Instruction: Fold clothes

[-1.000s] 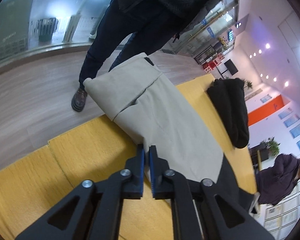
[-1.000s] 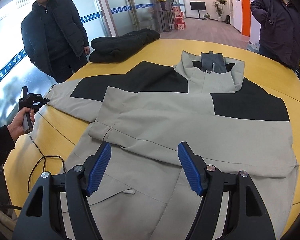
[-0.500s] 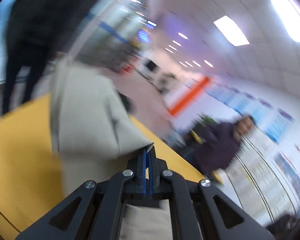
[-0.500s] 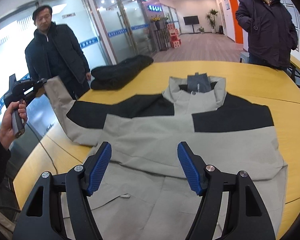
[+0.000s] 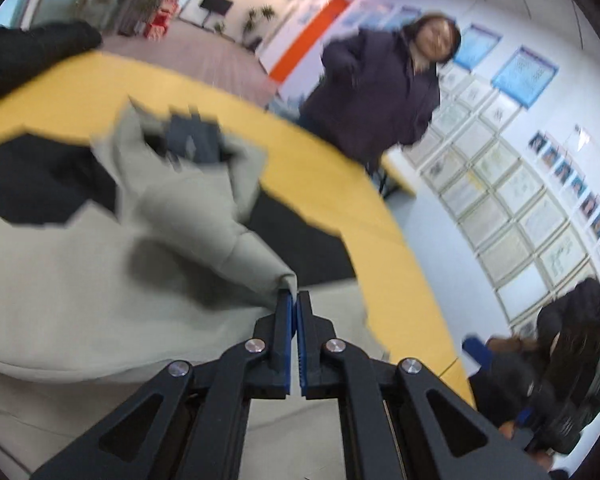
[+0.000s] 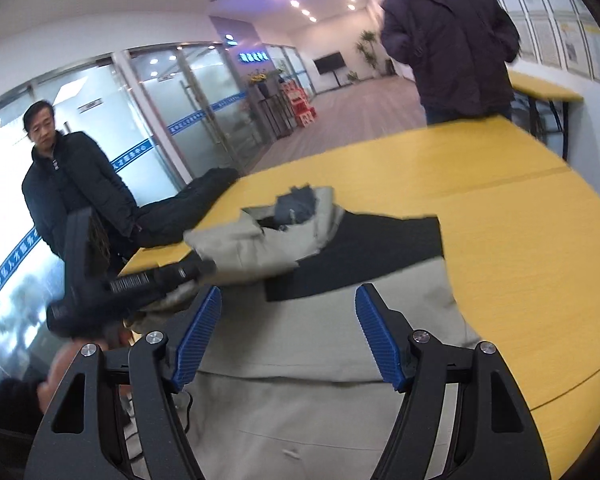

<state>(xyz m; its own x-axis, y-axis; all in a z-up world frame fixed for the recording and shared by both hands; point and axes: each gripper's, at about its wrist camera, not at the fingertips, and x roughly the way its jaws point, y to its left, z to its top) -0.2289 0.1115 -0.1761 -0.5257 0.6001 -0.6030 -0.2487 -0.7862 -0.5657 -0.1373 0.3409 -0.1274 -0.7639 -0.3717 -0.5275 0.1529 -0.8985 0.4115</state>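
Note:
A beige and black jacket [image 6: 320, 360] lies on the yellow table [image 6: 520, 248], collar at the far side. My left gripper [image 5: 293, 300] is shut on the jacket's beige sleeve [image 5: 220, 248] and holds it lifted over the jacket's body [image 5: 60, 300]. In the right wrist view the left gripper [image 6: 198, 264] shows at the left with the sleeve [image 6: 244, 252] draped across the chest. My right gripper [image 6: 288, 340] is open and empty above the jacket's lower part.
A black garment [image 6: 188, 208] lies at the table's far left. A man in a dark coat [image 6: 68, 184] stands at the left, a woman in a purple coat [image 6: 452, 40] behind the table. The table's curved edge [image 5: 412, 280] runs at the right.
My left gripper has carried the sleeve from the table's left side up and across over the jacket's chest. My right gripper has stayed open and tilted up a little.

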